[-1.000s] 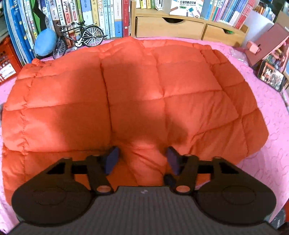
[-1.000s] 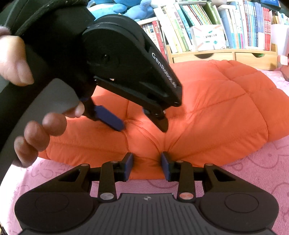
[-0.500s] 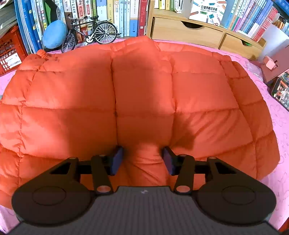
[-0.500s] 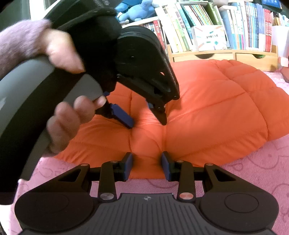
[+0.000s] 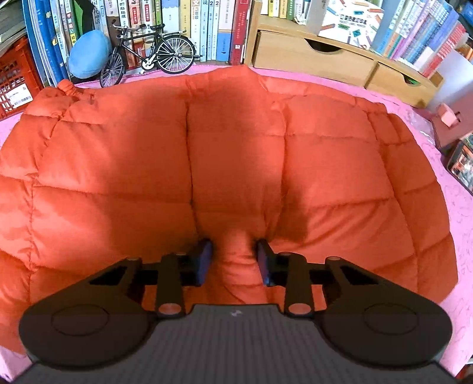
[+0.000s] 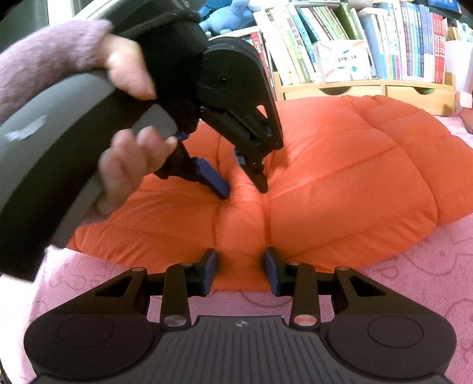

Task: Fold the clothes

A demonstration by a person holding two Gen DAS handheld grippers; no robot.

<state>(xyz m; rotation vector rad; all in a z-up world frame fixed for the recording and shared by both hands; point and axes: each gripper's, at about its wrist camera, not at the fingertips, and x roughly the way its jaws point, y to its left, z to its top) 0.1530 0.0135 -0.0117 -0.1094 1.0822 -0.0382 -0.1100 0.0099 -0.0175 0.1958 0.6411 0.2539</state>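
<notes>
1. Two grippers work one orange quilted jacket (image 5: 236, 165), which lies spread on a pink cloth-covered table (image 6: 414, 283) and covers most of it from the near edge to the far edge.
2. The left gripper (image 5: 233, 260) points steeply down near the jacket's near hem; its jaws have just been closing, and a ridge of padded fabric now bulges between the blue pads (image 5: 204, 260), pinched.
3. The right gripper (image 6: 240, 273) sits at the near edge of the jacket, its jaws narrow with a puff of the hem pressed between them, so it holds the fabric too.
4. Progress, as I judge it: early. The jacket looks laid out in one broad puffy slab, with no neat compact fold visible; both grips seem set for lifting the near edge over. The fold itself and any squaring-up remain.
5. Along the far edge of the table stand rows of books (image 5: 207, 26), a wooden drawer unit (image 5: 313, 56), a model bicycle (image 5: 147, 53), a blue cushion-like thing (image 5: 88, 53) and a red crate (image 5: 14, 76) at the far left corner.
6. A hand (image 6: 127, 165) in a purple sleeve holds the left gripper.
</notes>
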